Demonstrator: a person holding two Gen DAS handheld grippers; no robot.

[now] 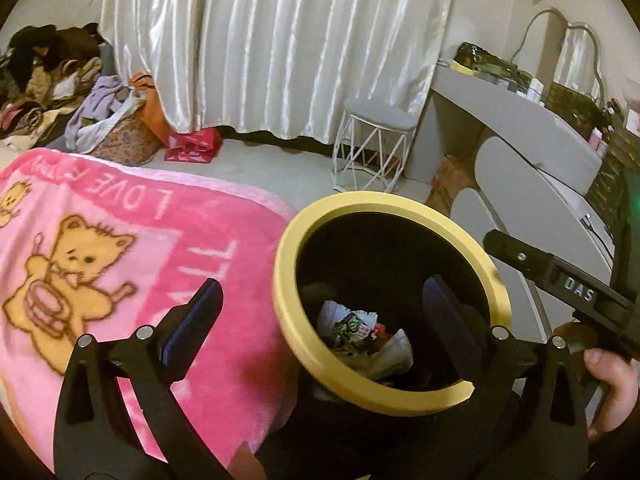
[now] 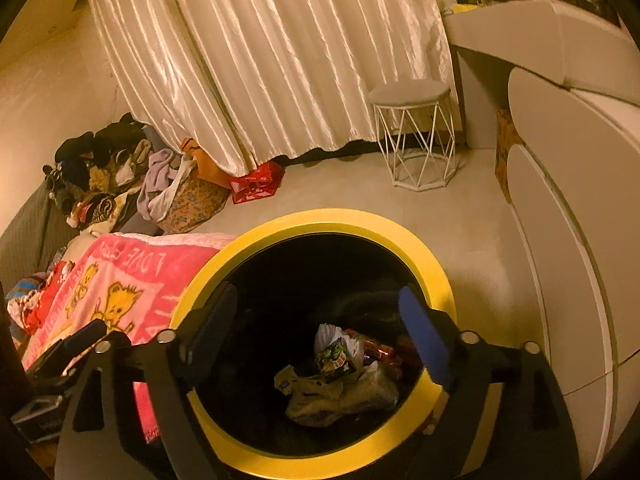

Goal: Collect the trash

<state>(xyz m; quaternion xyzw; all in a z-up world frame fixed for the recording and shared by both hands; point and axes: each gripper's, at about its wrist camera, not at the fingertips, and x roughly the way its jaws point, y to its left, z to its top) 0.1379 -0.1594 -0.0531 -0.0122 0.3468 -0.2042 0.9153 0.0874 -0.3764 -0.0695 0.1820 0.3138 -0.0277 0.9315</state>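
A black trash bin with a yellow rim (image 1: 284, 280) (image 2: 436, 268) stands on the floor beside the bed. Crumpled wrappers and paper (image 1: 360, 340) (image 2: 340, 376) lie at its bottom. My left gripper (image 1: 320, 312) is open and empty, with one finger over the pink blanket and the other over the bin's mouth. My right gripper (image 2: 320, 324) is open and empty, its fingers spread just above the bin's mouth. The right gripper's body (image 1: 576, 284) shows at the right of the left wrist view, held by a hand.
A pink bear blanket (image 1: 120, 248) (image 2: 120, 280) covers the bed at left. A white wire stool (image 1: 372, 144) (image 2: 416, 136), a red bag (image 1: 196, 144) (image 2: 256, 180), a clothes pile (image 1: 52, 80) and a white dresser (image 2: 560, 240) stand around, with curtains (image 1: 280, 40) behind.
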